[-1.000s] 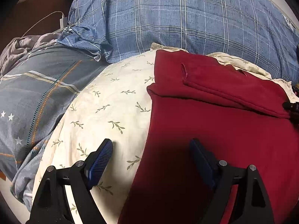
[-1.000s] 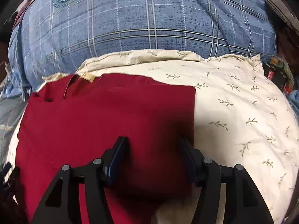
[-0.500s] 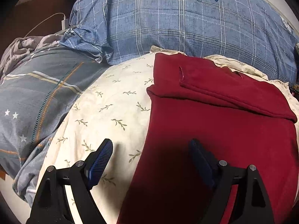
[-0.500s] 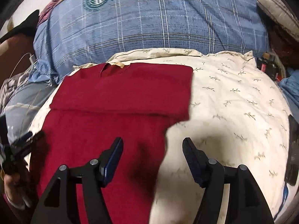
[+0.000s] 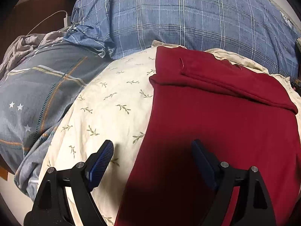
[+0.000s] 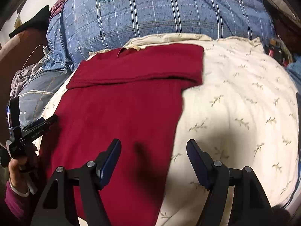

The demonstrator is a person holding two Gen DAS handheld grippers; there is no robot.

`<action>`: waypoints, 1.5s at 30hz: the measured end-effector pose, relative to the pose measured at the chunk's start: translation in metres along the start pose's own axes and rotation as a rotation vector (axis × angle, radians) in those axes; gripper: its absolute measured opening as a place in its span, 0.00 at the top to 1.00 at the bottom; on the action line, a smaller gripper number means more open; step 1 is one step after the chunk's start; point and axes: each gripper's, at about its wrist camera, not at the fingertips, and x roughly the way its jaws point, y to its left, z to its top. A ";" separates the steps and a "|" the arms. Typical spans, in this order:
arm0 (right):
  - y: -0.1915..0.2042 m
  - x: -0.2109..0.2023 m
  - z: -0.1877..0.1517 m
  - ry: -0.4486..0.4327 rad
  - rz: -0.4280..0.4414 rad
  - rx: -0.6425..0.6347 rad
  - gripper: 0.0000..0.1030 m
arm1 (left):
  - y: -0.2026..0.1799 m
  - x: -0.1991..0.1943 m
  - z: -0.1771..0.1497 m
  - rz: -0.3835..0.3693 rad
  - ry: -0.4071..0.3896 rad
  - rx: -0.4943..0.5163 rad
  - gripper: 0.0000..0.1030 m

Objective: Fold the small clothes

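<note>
A dark red garment (image 5: 216, 124) lies flat on a cream leaf-print cushion (image 5: 105, 109), its far end folded back toward me into a band (image 5: 216, 79). It also shows in the right wrist view (image 6: 122, 116) on the cushion (image 6: 235, 103). My left gripper (image 5: 152, 150) is open and empty, straddling the garment's left edge near its near end. My right gripper (image 6: 153, 150) is open and empty above the garment's right edge. The left gripper (image 6: 37, 126) also shows at the left of the right wrist view, held in a hand.
A blue plaid pillow (image 5: 188, 18) with a round emblem lies behind the cushion. A grey striped duvet (image 5: 37, 94) with stars lies to the left. A white charger cable (image 5: 56, 17) runs at the far left. Small dark items (image 6: 276, 52) sit at the far right.
My right gripper has pulled back and shifted right, from over the garment's middle to its right edge. The folded band stays in place. The left gripper has barely moved.
</note>
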 end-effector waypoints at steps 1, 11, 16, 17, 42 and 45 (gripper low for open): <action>0.000 0.001 -0.001 0.003 0.004 0.002 0.29 | 0.000 0.000 0.000 0.001 0.000 -0.003 0.18; 0.011 0.009 -0.004 0.026 0.018 -0.022 0.28 | 0.004 0.008 0.001 -0.011 0.018 -0.012 0.18; 0.012 0.008 -0.009 0.044 0.028 -0.017 0.28 | 0.005 0.014 0.003 -0.018 0.028 -0.018 0.18; 0.012 0.007 -0.010 0.044 0.030 -0.016 0.28 | 0.005 0.014 0.003 -0.017 0.027 -0.018 0.18; 0.053 0.017 -0.002 -0.047 -0.147 -0.023 0.23 | -0.014 -0.004 -0.002 -0.047 -0.024 0.028 0.18; 0.052 0.019 -0.001 -0.045 -0.156 0.004 0.23 | -0.015 -0.005 -0.003 -0.045 -0.026 0.032 0.18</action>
